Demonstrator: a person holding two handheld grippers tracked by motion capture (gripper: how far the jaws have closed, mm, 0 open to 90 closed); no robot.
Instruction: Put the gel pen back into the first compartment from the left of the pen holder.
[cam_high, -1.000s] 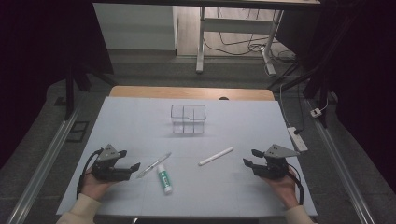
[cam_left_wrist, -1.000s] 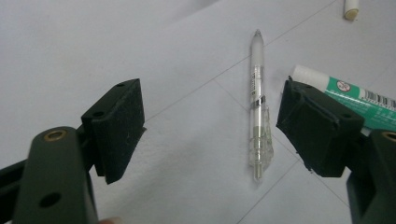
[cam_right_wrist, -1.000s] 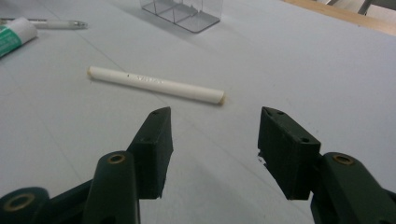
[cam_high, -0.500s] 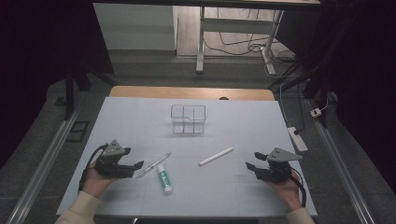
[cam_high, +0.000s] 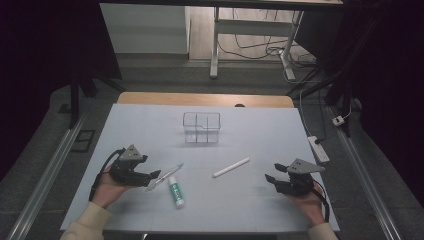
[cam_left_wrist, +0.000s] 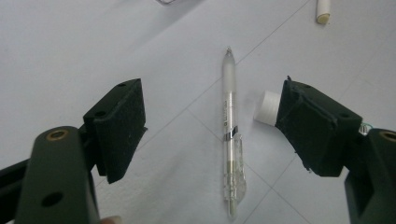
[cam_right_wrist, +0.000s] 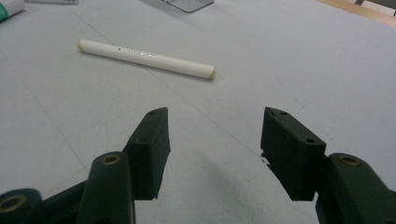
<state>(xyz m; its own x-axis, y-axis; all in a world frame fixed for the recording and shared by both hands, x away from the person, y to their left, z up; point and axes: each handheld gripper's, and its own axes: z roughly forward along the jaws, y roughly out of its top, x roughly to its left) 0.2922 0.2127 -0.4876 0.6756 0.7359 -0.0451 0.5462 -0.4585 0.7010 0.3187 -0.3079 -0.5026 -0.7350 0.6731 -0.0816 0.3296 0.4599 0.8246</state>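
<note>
Two tools rest low over a pale table (cam_high: 260, 135), one in each of a person's hands, as three small things lie loose between them. At the far middle of the table stands a clear plastic organiser (cam_high: 201, 127), split into compartments by inner walls; as far as the high view tells, nothing lies in any of them. The left tool (cam_high: 154, 175) is spread wide and holds nothing. Its own camera shows a clear pen (cam_left_wrist: 230, 135) lying flat on the table between the two parted pads, touching neither, its tip pointing away from the hand. Just beside the pen lies a white tube with green print (cam_high: 176, 191), its white cap end partly hidden behind one pad in the left gripper view. The right tool (cam_high: 270, 178) is likewise open and empty, hovering near the table's right front. A white stick (cam_right_wrist: 145, 58) lies ahead of it, well apart from the jaws and at a slant, roughly midway between the two hands in the high view. All three loose things sit well short of the organiser.
</note>
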